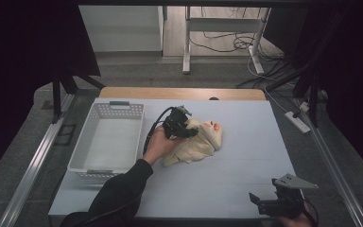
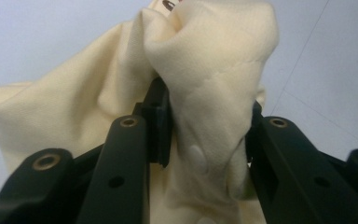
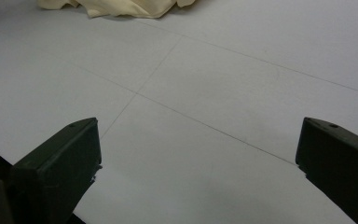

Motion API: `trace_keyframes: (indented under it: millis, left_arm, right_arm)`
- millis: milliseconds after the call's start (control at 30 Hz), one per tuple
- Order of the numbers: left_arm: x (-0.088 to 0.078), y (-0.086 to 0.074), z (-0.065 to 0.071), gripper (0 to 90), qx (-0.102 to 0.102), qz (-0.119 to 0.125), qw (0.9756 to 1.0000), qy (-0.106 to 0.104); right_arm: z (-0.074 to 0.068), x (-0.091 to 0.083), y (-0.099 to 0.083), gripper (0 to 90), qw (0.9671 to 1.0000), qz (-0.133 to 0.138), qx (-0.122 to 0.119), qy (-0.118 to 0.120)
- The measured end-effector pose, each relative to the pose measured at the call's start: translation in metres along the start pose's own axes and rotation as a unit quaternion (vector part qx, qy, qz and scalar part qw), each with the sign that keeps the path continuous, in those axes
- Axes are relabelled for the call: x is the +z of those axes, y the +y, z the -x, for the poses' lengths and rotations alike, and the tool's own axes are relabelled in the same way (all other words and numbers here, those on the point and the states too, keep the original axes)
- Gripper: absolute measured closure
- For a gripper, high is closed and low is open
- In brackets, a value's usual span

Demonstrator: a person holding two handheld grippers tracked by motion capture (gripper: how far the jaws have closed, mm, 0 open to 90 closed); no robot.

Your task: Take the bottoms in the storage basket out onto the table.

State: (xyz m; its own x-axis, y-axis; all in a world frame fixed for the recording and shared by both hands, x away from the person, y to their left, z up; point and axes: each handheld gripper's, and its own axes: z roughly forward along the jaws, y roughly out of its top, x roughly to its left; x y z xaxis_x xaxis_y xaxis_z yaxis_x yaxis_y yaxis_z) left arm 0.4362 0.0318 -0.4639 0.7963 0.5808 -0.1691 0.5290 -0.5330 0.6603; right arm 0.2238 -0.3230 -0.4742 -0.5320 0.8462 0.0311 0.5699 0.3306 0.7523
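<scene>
A pale grey bench (image 1: 227, 179) carries the scene. A white slotted basket (image 1: 108, 142) stands just beside the left claw (image 1: 185, 130), on its outer side. The left claw, held in a hand (image 1: 157, 146), is clamped on a bunched fold of a cream cloth (image 2: 205, 84), which lies crumpled mid-bench under and just beyond it. The right claw (image 1: 276, 202) sits well apart at the near edge, jaws spread wide with nothing between them, the cloth far ahead of it.
</scene>
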Motion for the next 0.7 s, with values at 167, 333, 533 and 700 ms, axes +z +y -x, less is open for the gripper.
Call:
trace_keyframes:
  millis: [167,333,533,700]
  left_arm:
    - [0.003,-0.003,-0.002,66.2,-0.004,0.000,1.0000,0.000]
    - [0.006,-0.007,-0.004,65.7,-0.010,0.002,0.9999,-0.001]
    - [0.007,-0.008,-0.004,64.4,-0.007,0.000,1.0000,0.005]
    - [0.013,-0.010,-0.002,52.9,-0.003,-0.013,0.9996,0.026]
  right_arm:
    - [0.000,0.000,0.000,0.5,1.0000,0.000,0.000,0.000]
    - [0.000,0.000,0.000,0.5,1.0000,0.000,0.000,0.000]
    - [0.000,0.000,0.000,0.5,1.0000,-0.001,-0.001,0.000]
    - [0.000,0.000,0.000,0.5,1.0000,-0.001,-0.001,-0.001]
